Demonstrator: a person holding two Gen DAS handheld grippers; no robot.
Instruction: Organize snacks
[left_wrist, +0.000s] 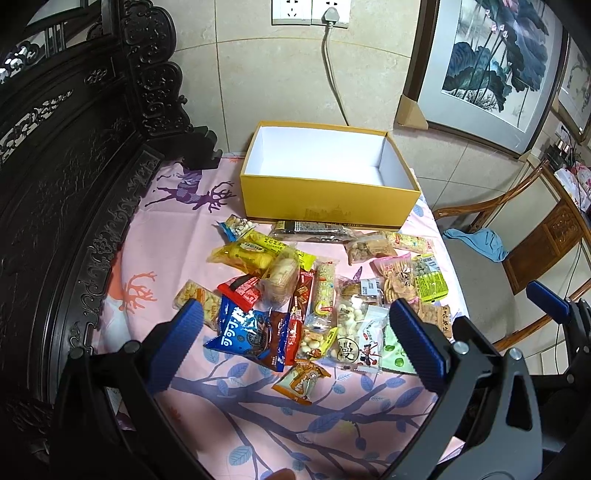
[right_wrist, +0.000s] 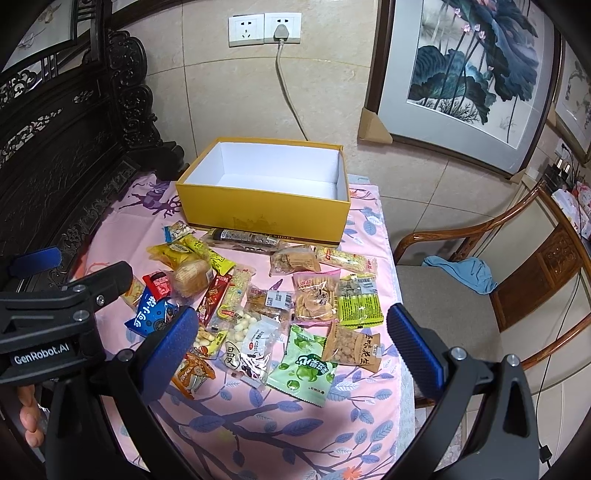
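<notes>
A yellow box (left_wrist: 325, 199) with a white, empty inside stands open at the back of the table; it also shows in the right wrist view (right_wrist: 258, 206). Several snack packets lie spread in front of it, among them a blue cookie packet (left_wrist: 243, 332), a green packet (right_wrist: 304, 365) and a pink cracker packet (right_wrist: 316, 295). My left gripper (left_wrist: 295, 325) is open and empty, hovering above the near packets. My right gripper (right_wrist: 291, 332) is open and empty, above the right part of the pile. The left gripper's body (right_wrist: 62, 314) shows at the left of the right wrist view.
The table carries a pink cloth (left_wrist: 177, 236) with a tree print. A dark carved wooden cabinet (left_wrist: 55, 184) stands along the left. A wooden chair (right_wrist: 480, 295) with a blue cloth (right_wrist: 461, 273) stands to the right. A cable (right_wrist: 288, 92) hangs from a wall socket behind the box.
</notes>
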